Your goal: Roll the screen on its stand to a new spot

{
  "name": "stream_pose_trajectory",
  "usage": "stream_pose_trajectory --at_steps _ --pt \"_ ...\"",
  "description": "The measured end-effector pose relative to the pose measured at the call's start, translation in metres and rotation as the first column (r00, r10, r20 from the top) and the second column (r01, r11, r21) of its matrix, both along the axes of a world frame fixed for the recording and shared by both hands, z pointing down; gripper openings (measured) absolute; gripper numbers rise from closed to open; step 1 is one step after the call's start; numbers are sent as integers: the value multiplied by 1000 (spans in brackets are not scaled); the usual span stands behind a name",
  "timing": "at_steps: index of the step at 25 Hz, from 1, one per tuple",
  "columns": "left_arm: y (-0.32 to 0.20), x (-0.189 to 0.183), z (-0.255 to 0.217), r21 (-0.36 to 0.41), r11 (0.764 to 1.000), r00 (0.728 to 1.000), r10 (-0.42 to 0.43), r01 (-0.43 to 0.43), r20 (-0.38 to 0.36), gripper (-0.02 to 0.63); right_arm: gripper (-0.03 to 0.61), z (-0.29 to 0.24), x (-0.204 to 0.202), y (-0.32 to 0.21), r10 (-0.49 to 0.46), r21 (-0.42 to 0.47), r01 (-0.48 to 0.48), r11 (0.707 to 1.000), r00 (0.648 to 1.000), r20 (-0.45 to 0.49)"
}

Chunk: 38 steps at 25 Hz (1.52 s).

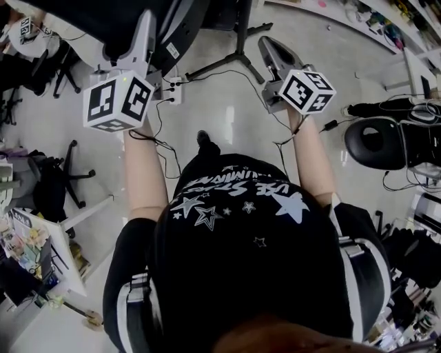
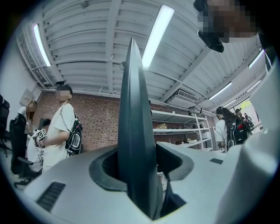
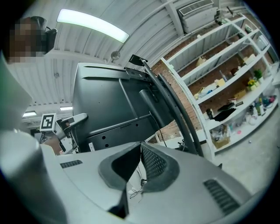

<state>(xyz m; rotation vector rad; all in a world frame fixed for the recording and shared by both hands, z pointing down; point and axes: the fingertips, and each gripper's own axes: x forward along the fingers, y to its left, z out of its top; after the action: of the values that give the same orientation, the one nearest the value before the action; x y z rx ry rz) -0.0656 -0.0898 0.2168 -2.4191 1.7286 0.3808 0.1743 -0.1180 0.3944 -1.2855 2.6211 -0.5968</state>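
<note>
Between the left hand-held gripper's [image 2: 142, 157] jaws, gripped, the screen's [image 2: 133, 109] edge stands upright; right hand-held gripper [image 3: 139, 148] closed.

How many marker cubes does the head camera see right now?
2. One cube sits on the left tool, which is at the screen's edge. The other sits on the right tool, right of the stand. None appears hidden.

Screen [image 3: 109, 105], stand [image 1: 242, 31] black; marker cubes [image 1: 117, 103] black-white squares; brick wall [image 2: 98, 127] red-brown.
</note>
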Motion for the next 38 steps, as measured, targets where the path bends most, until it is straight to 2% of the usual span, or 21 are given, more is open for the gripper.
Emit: stream_pose_trajectory --at_steps 9,15,21,26,32,38 --pt "9 -1 3 6 1000 1000 -14 14 13 224 8 -12 5 9 -6 36 5 999 1000 18" --pt "9 14 2 15 999 999 -28 28 28 224 8 -16 33 16 -1 48 0 999 999 38" --pt "6 13 9 -16 990 987 -141 143 77 225 8 0 54 36 -13 18 12 1000 999 39" --pt "16 17 7 -15 984 980 -175 177 90 320 8 12 64 46 -40 -9 40 999 998 46" --pt "44 4 18 -51 977 977 -207 209 48 339 8 30 57 61 -47 -55 52 997 995 85" --pt "69 4 38 -77 980 983 -180 181 20 339 8 29 49 74 -34 -39 37 999 996 87"
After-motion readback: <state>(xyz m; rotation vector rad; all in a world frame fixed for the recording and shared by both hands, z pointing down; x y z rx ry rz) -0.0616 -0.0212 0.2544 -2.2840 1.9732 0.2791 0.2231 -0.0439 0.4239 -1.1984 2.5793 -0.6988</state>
